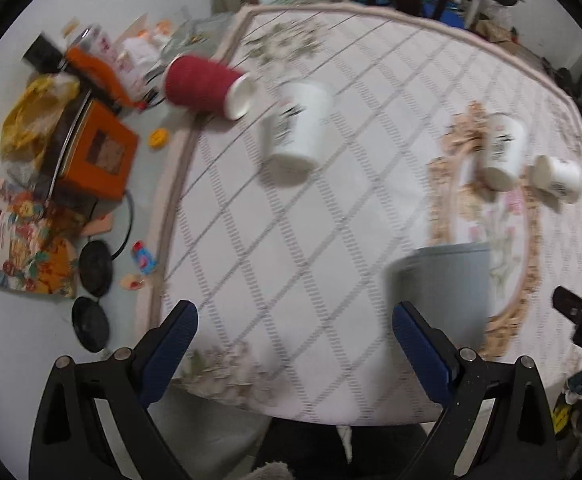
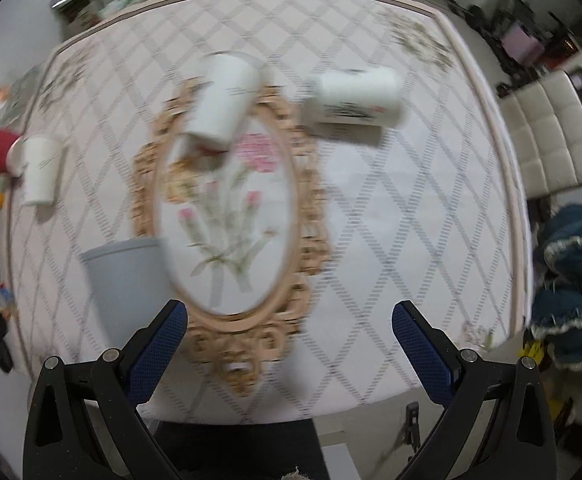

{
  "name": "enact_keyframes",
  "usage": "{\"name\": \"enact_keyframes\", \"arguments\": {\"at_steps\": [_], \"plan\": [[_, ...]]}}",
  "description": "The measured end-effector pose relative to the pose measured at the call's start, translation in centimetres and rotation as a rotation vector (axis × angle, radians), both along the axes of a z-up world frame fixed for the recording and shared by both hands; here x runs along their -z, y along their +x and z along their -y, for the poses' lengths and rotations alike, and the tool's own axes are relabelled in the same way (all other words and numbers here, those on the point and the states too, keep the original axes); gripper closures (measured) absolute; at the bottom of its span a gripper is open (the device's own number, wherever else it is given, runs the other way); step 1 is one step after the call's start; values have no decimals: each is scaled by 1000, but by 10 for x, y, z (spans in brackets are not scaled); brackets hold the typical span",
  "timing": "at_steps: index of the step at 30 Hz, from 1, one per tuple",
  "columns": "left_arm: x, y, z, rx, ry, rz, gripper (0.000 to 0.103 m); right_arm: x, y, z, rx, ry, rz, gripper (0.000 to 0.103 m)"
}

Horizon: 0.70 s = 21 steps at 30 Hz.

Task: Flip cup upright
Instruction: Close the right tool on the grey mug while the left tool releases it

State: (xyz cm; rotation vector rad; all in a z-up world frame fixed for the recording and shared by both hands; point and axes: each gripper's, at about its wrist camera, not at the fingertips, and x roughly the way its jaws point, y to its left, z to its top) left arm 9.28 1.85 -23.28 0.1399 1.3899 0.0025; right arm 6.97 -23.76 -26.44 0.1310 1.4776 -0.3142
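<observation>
Several cups sit on a patterned mat [image 1: 331,240]. A red cup [image 1: 205,86] lies on its side at the mat's far left edge. A white paper cup [image 1: 297,126] stands upside down beside it. Two more white cups, one [image 1: 503,152] upside down and one [image 1: 559,178] on its side, are at the right. A grey cup [image 1: 439,292] stands upside down near my left gripper [image 1: 295,344], which is open and empty above the mat. My right gripper [image 2: 291,340] is open and empty; the grey cup [image 2: 127,284] is by its left finger, the white cups [image 2: 223,100] [image 2: 355,98] beyond.
Left of the mat lie an orange box [image 1: 99,154], a yellow bag [image 1: 31,116], a printed packet [image 1: 23,248], black lids [image 1: 93,296] and small clutter. Cream chairs [image 2: 551,140] and blue fabric [image 2: 575,276] are at the right.
</observation>
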Motion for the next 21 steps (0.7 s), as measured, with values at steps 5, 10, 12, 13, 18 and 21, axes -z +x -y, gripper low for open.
{"name": "enact_keyframes", "arguments": {"at_steps": [5,10,12,13,18,21], "plan": [[31,-2,-43,-48,30,-46,4,14,20,-55,-82,6,0,0],[52,-1,-67,-72,56,-67,3,37,35,-87,-119,8,-37,0],[58,1,-72,-71,82,-65,3,48,39,-94,-127,6,-59,2],[60,2,-73,-68,91,-62,3,53,41,-97,-128,11,-70,2],[68,9,-73,-49,75,-68,3,74,46,-106,-118,29,-117,10],[72,13,-69,-32,59,-70,1,85,48,-108,-105,51,-141,17]]}}
